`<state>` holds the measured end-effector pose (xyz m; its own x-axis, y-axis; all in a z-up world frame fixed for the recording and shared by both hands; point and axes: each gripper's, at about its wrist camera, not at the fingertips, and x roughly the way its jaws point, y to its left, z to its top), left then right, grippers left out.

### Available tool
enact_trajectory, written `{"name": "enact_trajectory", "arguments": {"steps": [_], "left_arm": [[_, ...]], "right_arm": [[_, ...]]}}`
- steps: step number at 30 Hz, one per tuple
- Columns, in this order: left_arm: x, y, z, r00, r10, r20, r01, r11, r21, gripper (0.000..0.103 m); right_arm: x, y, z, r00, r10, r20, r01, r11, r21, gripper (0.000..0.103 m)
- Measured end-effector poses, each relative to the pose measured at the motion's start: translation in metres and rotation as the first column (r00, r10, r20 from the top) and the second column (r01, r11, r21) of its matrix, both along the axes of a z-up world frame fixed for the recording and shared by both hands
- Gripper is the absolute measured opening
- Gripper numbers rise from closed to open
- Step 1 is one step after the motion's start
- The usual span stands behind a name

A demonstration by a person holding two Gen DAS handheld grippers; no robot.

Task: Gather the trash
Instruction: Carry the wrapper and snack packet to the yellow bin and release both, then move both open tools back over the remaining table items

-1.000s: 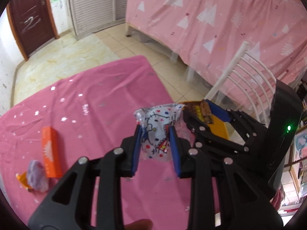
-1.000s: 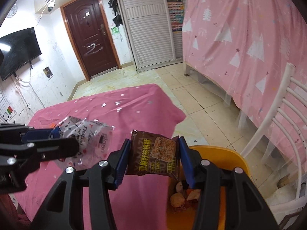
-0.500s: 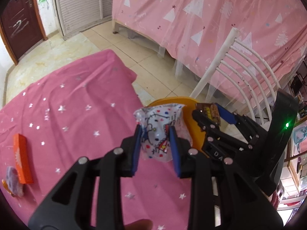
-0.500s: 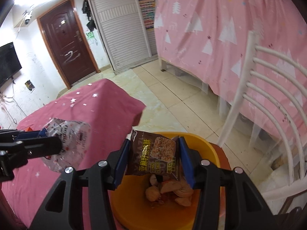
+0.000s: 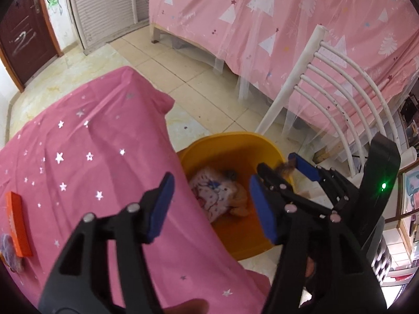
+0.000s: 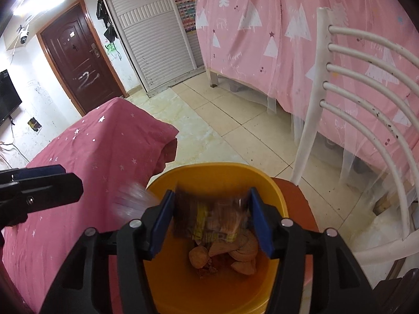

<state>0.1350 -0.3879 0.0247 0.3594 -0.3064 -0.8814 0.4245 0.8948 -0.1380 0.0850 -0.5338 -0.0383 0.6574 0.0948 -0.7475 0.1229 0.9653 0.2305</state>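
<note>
1. We have swung both grippers off the pink tablecloth point(image 5: 86, 157) and over the yellow bin point(image 6: 214, 172), which stands on a chair seat just beside the table edge; a second ago the left view looked mostly at cloth.
2. Our left gripper point(image 5: 209, 204) was clamped on the white printed wrapper point(image 5: 212, 196); now its jaws are opening with nothing between them, and the wrapper lies inside the bin among the scraps.
3. Our right gripper point(image 6: 212, 222) held the brown snack packet point(image 6: 209, 219) firmly; its jaws are opening too, and the packet shows blurred between the pads, apparently slipping free above the bin. We cannot tell whether a pad still touches it.
4. For the task, we judge that one piece is collected and a second is nearly so.
5. An orange box point(image 5: 18, 225) and a crumpled purplish scrap point(image 5: 10, 248) lie on the cloth, well apart from the bin, so more trash remains.
</note>
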Motion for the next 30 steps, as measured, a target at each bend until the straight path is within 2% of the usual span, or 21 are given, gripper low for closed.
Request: {"name": "enact_trajectory", "arguments": {"steps": [7, 14, 20, 26, 30], "left_arm": [[-0.002, 0.003, -0.005, 1.000, 0.013, -0.014, -0.013, 1.000, 0.010, 0.057], [-0.001, 0.016, 0.003, 0.999, 0.035, -0.010, -0.035, 0.999, -0.015, 0.058], [-0.005, 0.036, 0.014, 0.998, 0.056, 0.001, -0.056, 0.997, -0.054, 0.062], [-0.010, 0.059, 0.024, 0.997, 0.072, 0.034, -0.070, 0.995, -0.068, 0.062], [-0.012, 0.074, 0.031, 0.995, 0.086, 0.045, -0.082, 0.993, -0.080, 0.069]], "right_arm": [[0.002, 0.001, -0.002, 1.000, -0.001, -0.007, 0.001, 1.000, 0.007, 0.061], [0.002, 0.006, 0.005, 1.000, 0.009, 0.006, -0.009, 1.000, 0.006, 0.062], [0.004, 0.017, 0.019, 0.999, 0.023, 0.027, -0.023, 1.000, -0.008, 0.063], [0.010, 0.032, 0.033, 0.998, 0.037, 0.044, -0.037, 0.999, -0.020, 0.063], [0.013, 0.044, 0.042, 0.997, 0.055, 0.053, -0.053, 0.998, -0.032, 0.063]]}}
